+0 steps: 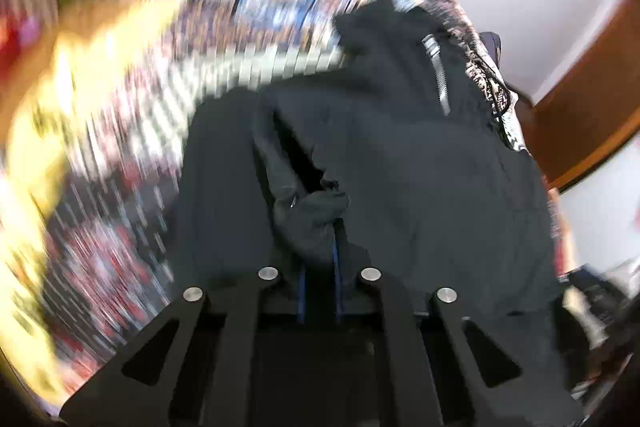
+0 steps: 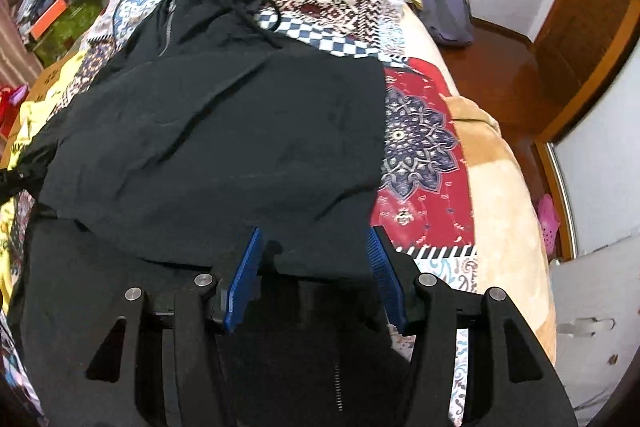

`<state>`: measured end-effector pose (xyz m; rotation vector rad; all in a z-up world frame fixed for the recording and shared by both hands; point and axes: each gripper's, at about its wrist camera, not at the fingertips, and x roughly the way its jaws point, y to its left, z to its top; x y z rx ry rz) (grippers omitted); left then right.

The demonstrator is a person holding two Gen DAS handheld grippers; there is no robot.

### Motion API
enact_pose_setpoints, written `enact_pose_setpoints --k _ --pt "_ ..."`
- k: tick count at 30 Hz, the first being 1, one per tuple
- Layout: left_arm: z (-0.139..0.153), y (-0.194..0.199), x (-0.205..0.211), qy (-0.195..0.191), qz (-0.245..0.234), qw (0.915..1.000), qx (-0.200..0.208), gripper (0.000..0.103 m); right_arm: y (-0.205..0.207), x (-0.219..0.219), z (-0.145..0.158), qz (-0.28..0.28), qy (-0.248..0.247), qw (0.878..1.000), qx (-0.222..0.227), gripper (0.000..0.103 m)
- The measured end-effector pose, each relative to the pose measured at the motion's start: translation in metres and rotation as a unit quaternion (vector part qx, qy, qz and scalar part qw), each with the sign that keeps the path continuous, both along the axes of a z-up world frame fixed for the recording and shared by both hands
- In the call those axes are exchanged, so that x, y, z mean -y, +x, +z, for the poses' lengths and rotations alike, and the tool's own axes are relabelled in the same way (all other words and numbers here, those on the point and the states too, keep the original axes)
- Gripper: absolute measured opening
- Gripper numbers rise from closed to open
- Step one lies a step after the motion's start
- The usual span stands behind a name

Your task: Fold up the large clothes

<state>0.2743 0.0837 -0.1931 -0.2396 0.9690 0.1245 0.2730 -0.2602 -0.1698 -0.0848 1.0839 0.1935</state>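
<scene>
A black hooded jacket with a zipper and drawstring lies spread on a patchwork bedspread. In the right wrist view my right gripper hovers over the jacket's near edge. Its blue pads stand well apart, with black cloth beneath them and nothing pinched. In the blurred left wrist view the jacket fills the middle, its silver zipper at the upper right. My left gripper is shut on a bunched fold of the jacket, which covers the fingertips.
A beige blanket covers the bed's right side. Beyond it stand a wooden bedside surface with a purple bag and a wooden door frame. Boxes and clutter crowd the far left.
</scene>
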Motion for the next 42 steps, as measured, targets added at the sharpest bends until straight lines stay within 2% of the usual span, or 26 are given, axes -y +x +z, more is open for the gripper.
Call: enact_pose_setpoints --k 1,3,4,7,10,14,17,23,26,28,31,32,34,37,39,41,42 --pt "0.015 0.001 0.009 0.039 -0.01 0.9988 0.026 0.007 0.001 0.002 0.002 -0.004 0.001 1.0 0.002 0.051" --pt "0.04 0.003 0.019 0.076 -0.022 0.9948 0.064 0.007 0.004 0.008 0.008 -0.014 0.006 1.0 0.007 0.051" --pt "0.056 0.005 0.022 0.08 -0.031 0.9931 0.079 0.007 0.005 0.012 0.012 -0.02 0.01 1.0 0.01 0.051" --pt "0.093 0.013 0.019 0.06 -0.048 0.9908 0.111 0.007 0.008 0.02 0.023 -0.032 0.019 0.999 0.019 0.051" --pt "0.119 0.008 0.015 0.058 -0.047 0.9867 0.145 0.007 0.009 0.019 0.037 -0.034 0.032 0.998 0.036 0.051" --pt "0.128 0.005 0.003 0.064 -0.035 0.9842 0.161 0.007 0.011 0.008 0.044 -0.022 0.036 0.998 0.046 0.051" --pt "0.108 0.006 -0.008 0.063 -0.025 0.9876 0.141 0.007 0.016 -0.004 0.033 -0.007 0.031 0.999 0.026 0.051" --pt "0.037 -0.001 -0.028 0.074 -0.017 0.9957 0.053 0.008 0.024 -0.022 -0.012 0.01 0.02 0.999 -0.048 0.051" --pt "0.002 -0.007 -0.038 0.066 -0.021 0.9976 0.011 0.01 0.02 -0.028 -0.019 0.011 0.008 0.999 -0.05 0.051" --pt "-0.021 -0.011 -0.042 0.057 -0.024 0.998 -0.014 0.015 0.018 -0.03 -0.019 0.013 0.0 0.999 -0.045 0.051" --pt "-0.043 -0.016 -0.043 0.039 -0.036 0.9978 -0.04 0.02 0.015 -0.03 -0.016 0.014 -0.004 0.999 -0.043 0.051" --pt "-0.046 -0.018 -0.042 0.043 -0.038 0.9975 -0.042 0.024 0.015 -0.031 -0.016 0.015 -0.003 0.999 -0.042 0.051" --pt "-0.045 -0.021 -0.039 0.069 -0.037 0.9958 -0.046 0.039 0.015 -0.034 -0.013 0.018 -0.008 0.999 -0.035 0.051" --pt "-0.032 -0.016 -0.043 0.074 -0.051 0.9944 -0.056 0.04 0.018 -0.041 -0.003 0.028 -0.016 0.999 -0.017 0.051" --pt "-0.016 -0.011 -0.046 0.094 -0.053 0.993 -0.048 0.04 0.022 -0.046 0.003 0.037 -0.024 0.999 -0.006 0.051" --pt "0.003 -0.005 -0.045 0.122 -0.055 0.9906 -0.03 0.045 0.026 -0.051 0.013 0.044 -0.032 0.998 0.014 0.051" --pt "0.017 -0.002 -0.044 0.135 -0.057 0.9891 -0.015 0.052 0.029 -0.053 0.017 0.046 -0.035 0.998 0.024 0.051"
